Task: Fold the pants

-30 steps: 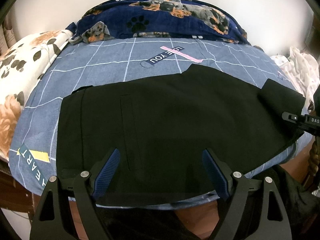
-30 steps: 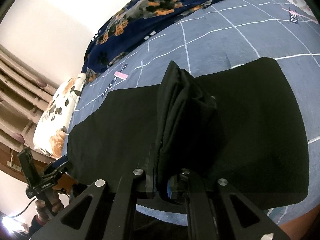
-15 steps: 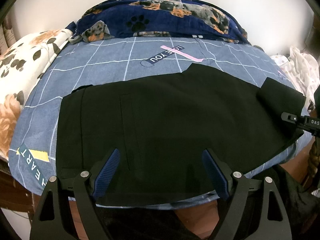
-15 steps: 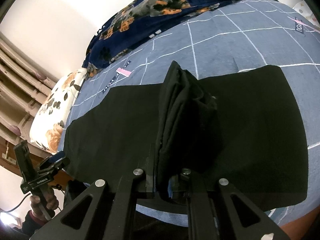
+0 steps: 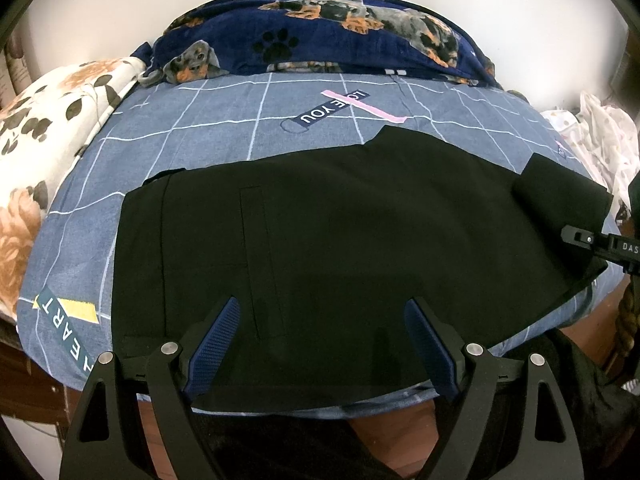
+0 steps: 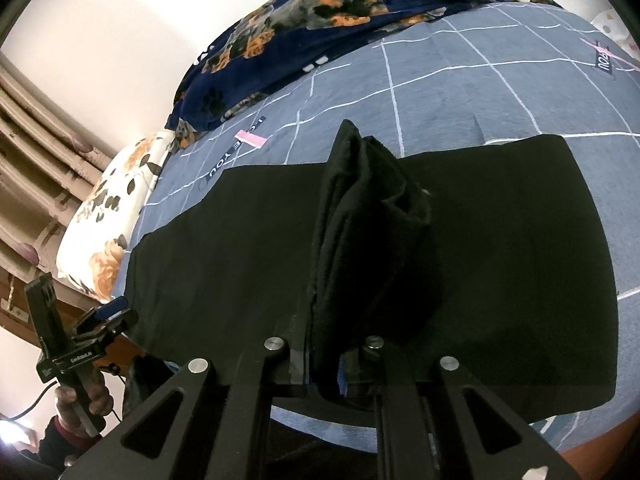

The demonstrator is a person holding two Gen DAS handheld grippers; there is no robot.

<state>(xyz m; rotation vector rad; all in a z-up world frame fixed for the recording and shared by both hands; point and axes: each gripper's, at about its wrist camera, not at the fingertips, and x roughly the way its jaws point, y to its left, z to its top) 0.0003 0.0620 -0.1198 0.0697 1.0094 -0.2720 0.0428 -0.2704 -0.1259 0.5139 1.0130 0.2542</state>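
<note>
Pants (image 5: 320,248) on the bed (image 5: 224,128): right tongs (image 6: 344,364) clamp a bunched hem that might slip mid-fold, since left tongs (image 5: 320,344) hang wide open, empty.

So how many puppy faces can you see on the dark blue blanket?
1 clear puppy face, at the dark blue blanket's left end beside the flowery pillow. More dogs sprawl along the top; folds may hide others.

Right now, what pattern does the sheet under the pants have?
Blue-grey sheet with a thin white grid and word patches; clearest in the left wrist view.
</note>
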